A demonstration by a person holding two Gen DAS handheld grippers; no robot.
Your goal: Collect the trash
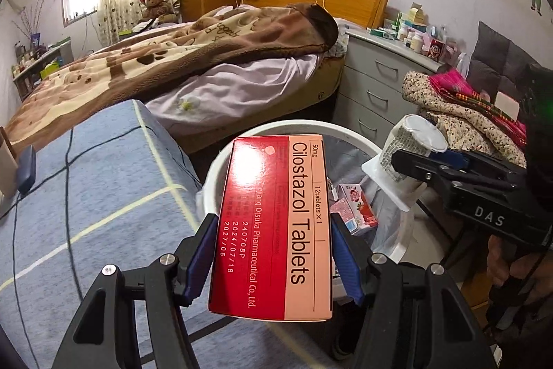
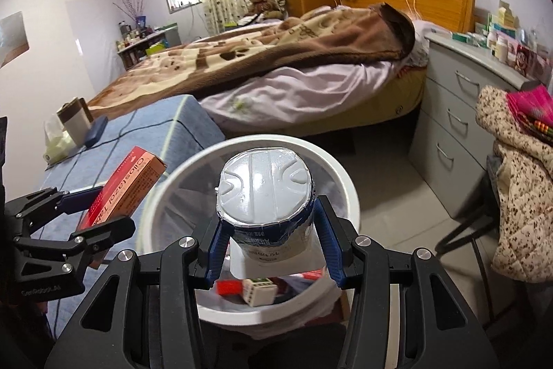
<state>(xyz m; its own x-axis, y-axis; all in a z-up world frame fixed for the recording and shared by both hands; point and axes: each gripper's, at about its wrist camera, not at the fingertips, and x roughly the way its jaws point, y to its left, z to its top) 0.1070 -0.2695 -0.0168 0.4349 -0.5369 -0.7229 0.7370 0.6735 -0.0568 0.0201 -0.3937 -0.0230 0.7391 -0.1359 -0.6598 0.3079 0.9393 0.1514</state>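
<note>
Left hand-held gripper (image 1: 273,260) grips tablet box (image 1: 273,223) over bin (image 1: 349,132).

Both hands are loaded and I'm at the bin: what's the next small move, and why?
Probably open the right hand-held gripper first. Its yogurt cup already hangs over the white trash bin, where other trash lies. The left hand-held gripper holds the red tablet box nearer the rim.
</note>
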